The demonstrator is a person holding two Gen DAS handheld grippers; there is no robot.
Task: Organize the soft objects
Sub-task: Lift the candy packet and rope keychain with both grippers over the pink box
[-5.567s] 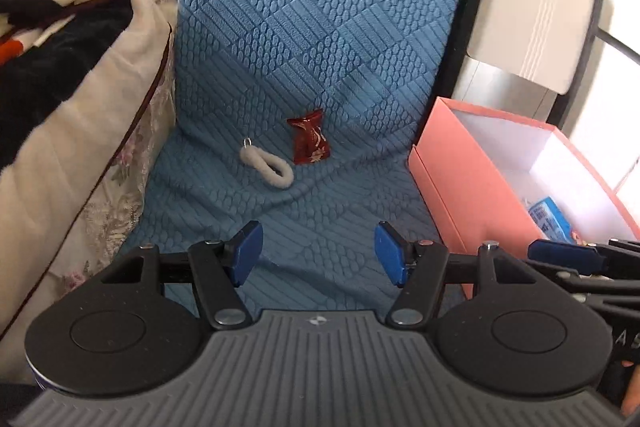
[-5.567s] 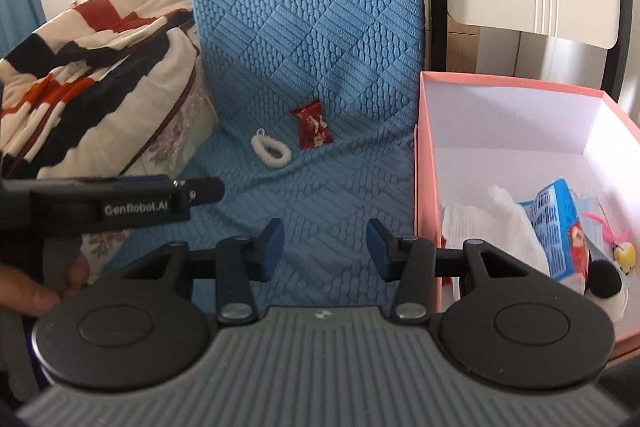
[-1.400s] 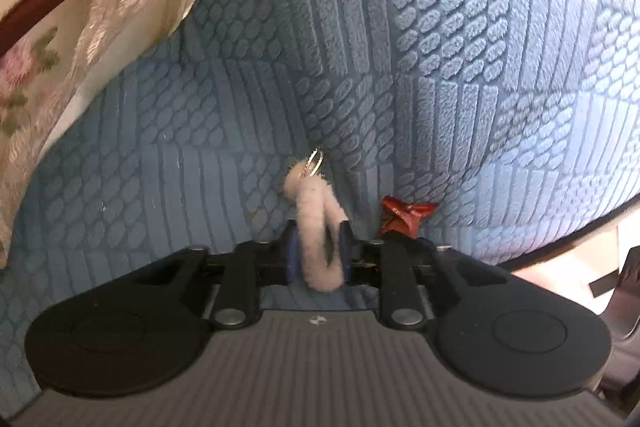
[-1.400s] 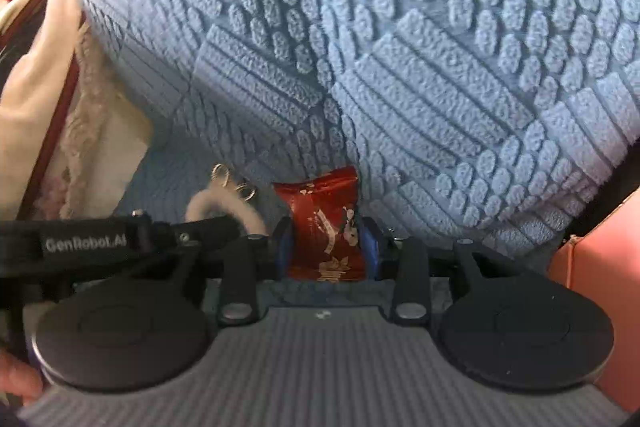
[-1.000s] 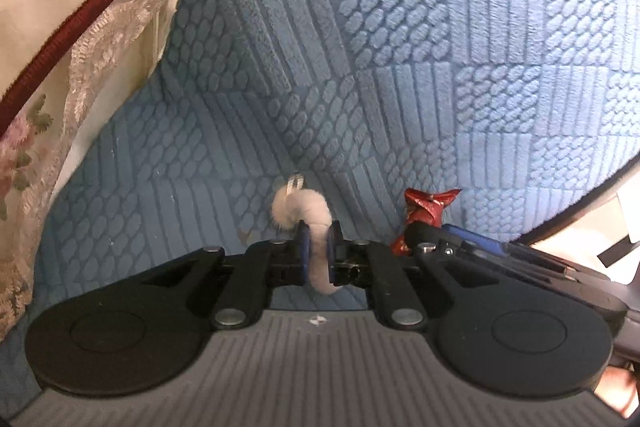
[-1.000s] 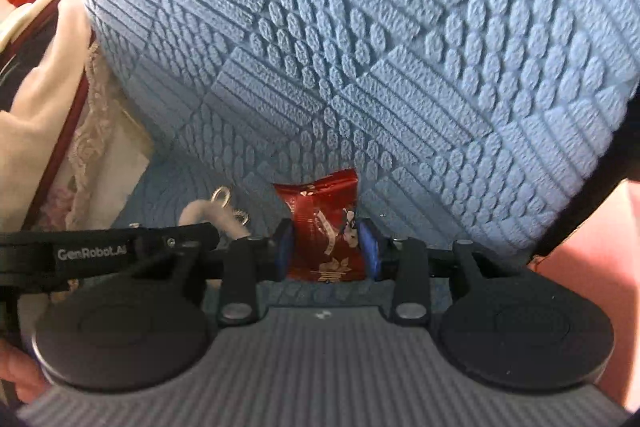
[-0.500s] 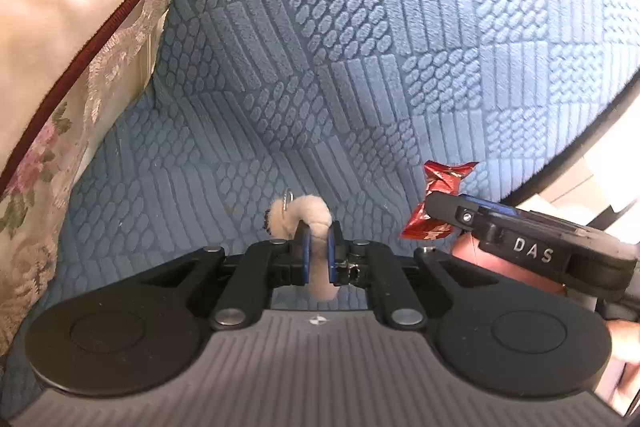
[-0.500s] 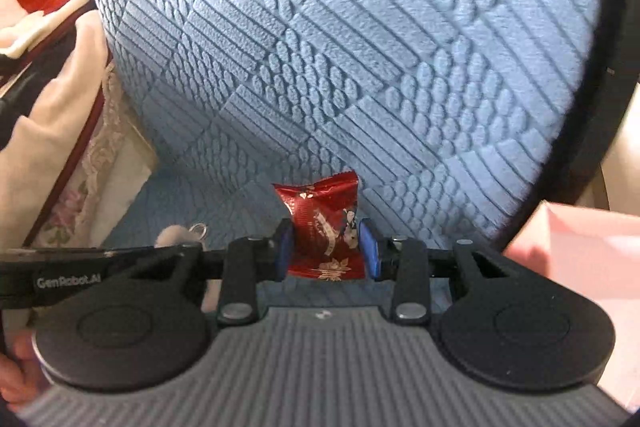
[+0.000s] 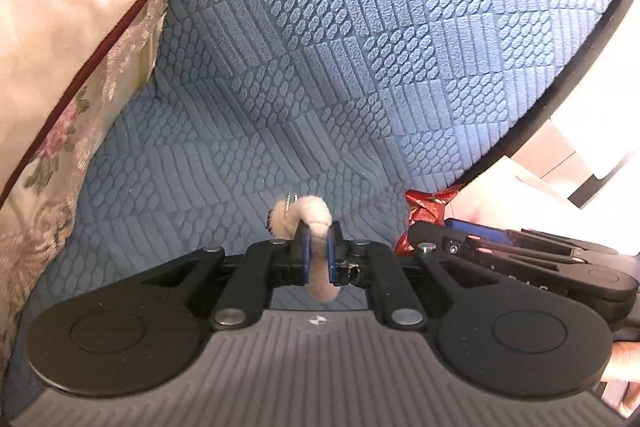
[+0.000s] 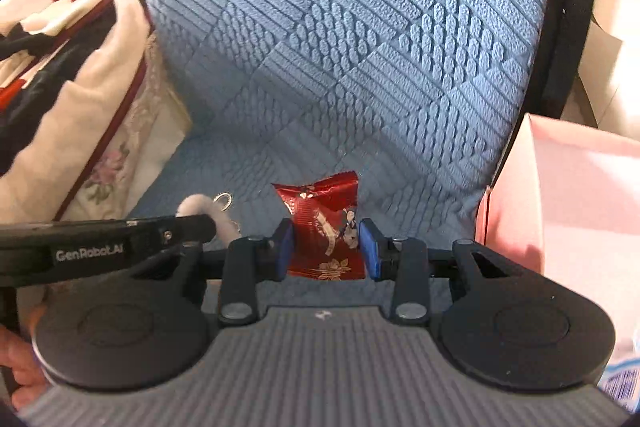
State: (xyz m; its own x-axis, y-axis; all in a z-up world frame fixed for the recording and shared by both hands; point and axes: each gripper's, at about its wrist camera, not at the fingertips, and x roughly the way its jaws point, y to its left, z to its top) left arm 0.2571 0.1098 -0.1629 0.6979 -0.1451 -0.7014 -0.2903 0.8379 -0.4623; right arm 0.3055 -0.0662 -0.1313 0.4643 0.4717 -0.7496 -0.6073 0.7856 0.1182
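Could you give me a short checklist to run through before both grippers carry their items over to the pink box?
1. Left gripper shut on the white fluffy loop: ok, pads pinch it.
2. Right gripper shut on the red candy packet: ok, held between both pads.
3. Both items lifted off the blue textured cover: cannot tell for certain; neither view shows the gap beneath them.
4. Loop's small metal ring free of the cover: ok, it hangs loose.
5. Pink box within view to the right: ok; its interior is not visible now.
6. The two grippers clear of each other: ok, side by side, apart.
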